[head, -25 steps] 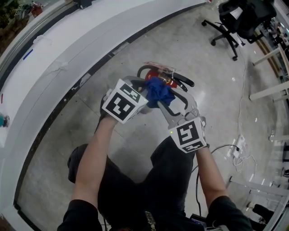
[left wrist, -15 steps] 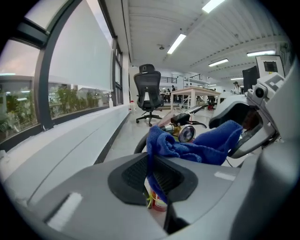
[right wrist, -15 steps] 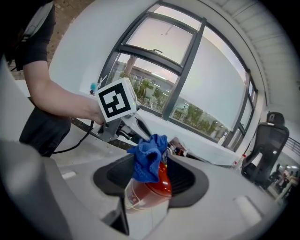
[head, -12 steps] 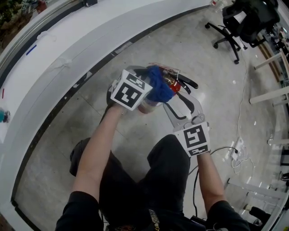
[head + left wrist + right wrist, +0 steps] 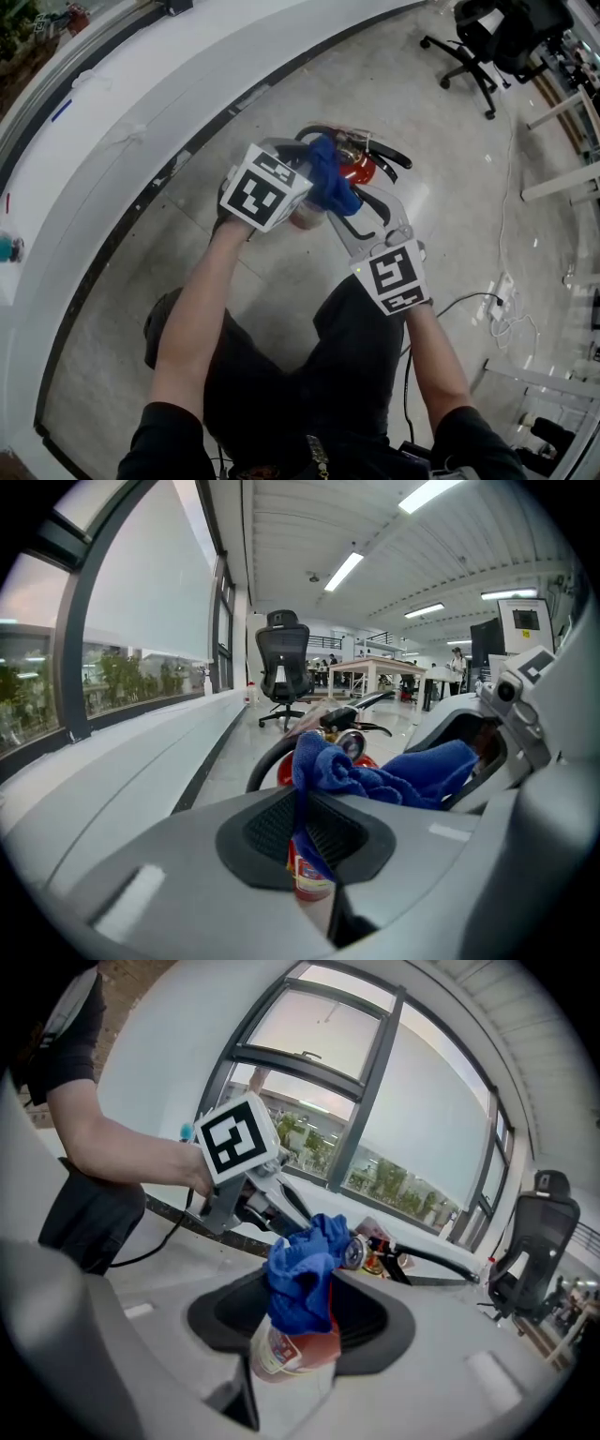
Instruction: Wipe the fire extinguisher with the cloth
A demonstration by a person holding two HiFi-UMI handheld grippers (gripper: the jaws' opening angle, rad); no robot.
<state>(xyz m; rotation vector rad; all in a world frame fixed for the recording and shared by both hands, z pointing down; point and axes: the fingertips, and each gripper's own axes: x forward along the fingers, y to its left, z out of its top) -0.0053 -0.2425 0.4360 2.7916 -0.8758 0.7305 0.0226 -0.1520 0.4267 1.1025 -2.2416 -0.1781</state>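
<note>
Wiping underway: left tongs point(image 5: 302, 808) pinched nearly closed on blue cloth point(image 5: 330, 183), pressing it onto fire extinguisher point(image 5: 361, 171) from 9 o'clock. Right tongs point(image 5: 295, 1335) clamp its body from 5 o'clock, steadying it above floor point(image 5: 450, 150).

office: swivel chair point(image 5: 283, 658), desks point(image 5: 375, 670), strip lights point(image 5: 345, 571)

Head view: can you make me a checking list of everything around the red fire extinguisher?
Surface: shiny grey floor.
Job's things: fire extinguisher; blue cloth bunched against its upper part.
Clutter: small teal thing on the white ledge.
Grippers: left gripper jaws pinch the blue cloth; right gripper jaws seem to grip the extinguisher's body.
Cables: white cable on the floor, right side.
Surroundings: black office chair.
</note>
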